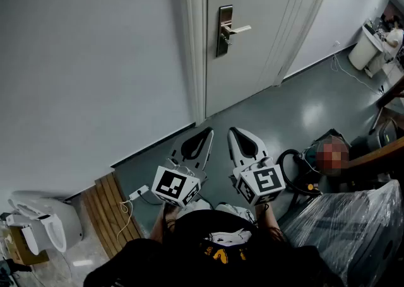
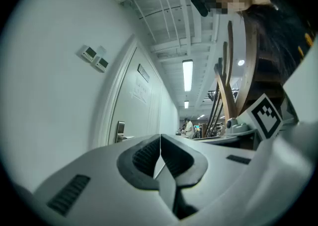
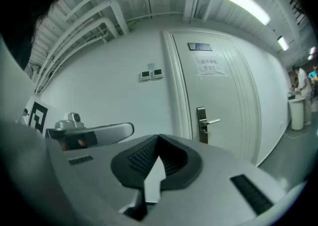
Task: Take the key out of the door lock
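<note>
— Two grippers: how do they stand?

— My left gripper [image 1: 204, 135] has its jaws pressed together, with nothing between them. My right gripper [image 1: 236, 134] is closed and empty too. Both aim toward 12 o'clock, at the door [image 1: 252, 71].

— And the key?

— The lock plate [image 1: 224, 30] sits at 12 o'clock in the head view, well apart from both of my tips. Its lever [image 1: 241, 29] runs level and points to 3 o'clock. The key itself is too small to make out, so I cannot tell its long axis or which way it points.

— Anything else cut off?

— In the left gripper view the plate shows edge-on at 9 o'clock, its lower end behind my own jaw. At 4 o'clock in the head view, a plastic-wrapped bundle [image 1: 353, 222] runs out of frame.
</note>
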{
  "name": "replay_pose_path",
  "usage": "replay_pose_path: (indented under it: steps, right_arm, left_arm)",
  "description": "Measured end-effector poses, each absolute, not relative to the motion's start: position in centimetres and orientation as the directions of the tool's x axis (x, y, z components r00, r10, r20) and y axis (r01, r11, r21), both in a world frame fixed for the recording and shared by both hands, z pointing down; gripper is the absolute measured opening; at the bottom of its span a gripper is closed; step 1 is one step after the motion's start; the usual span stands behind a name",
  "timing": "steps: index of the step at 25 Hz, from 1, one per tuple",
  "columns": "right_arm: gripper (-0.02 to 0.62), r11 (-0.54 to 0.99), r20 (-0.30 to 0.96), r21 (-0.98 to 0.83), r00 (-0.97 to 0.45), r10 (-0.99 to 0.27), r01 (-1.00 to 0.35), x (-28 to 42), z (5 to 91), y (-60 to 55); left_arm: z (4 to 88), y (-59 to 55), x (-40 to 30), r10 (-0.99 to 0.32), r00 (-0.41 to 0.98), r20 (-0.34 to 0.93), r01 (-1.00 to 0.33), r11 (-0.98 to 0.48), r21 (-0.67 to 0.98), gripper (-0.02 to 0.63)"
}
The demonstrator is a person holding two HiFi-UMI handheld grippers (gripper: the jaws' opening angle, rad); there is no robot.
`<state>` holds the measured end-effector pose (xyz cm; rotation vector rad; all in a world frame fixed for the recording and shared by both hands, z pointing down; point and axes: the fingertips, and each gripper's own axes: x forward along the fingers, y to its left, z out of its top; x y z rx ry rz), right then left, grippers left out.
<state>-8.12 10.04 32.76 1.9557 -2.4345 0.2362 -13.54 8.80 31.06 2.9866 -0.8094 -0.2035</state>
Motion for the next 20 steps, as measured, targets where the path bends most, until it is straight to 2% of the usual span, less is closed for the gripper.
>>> replay_pose_path:
  steps: [4, 10, 20]
  right_arm:
    - [0.003, 0.217, 0.088, -0.104, -0.226, -0.97, -0.971, -6.2, 33.0, 10.5]
    - [0.003, 0.214, 0.06, -0.186, -0.228, -0.972, -0.959, -2.4, 33.0, 11.3]
    - [0.003, 0.263, 0.065, -0.17, -0.277, -0.959, -0.95, 1.3, 33.7, 13.2]
  left_arm:
    - [31.3, 9.1, -11.8, -0.515, 0.85, -0.109, -0.508, -0.857, 0.086, 0.009]
    - [31.4, 9.9, -8.6, -0.52, 0.849, -0.093, -0.514, -0.854, 0.075, 0.009]
    - [32.0, 11.2, -4.6, -0.563, 0.822, -0.084, -0.557, -0.826, 0.088, 0.009]
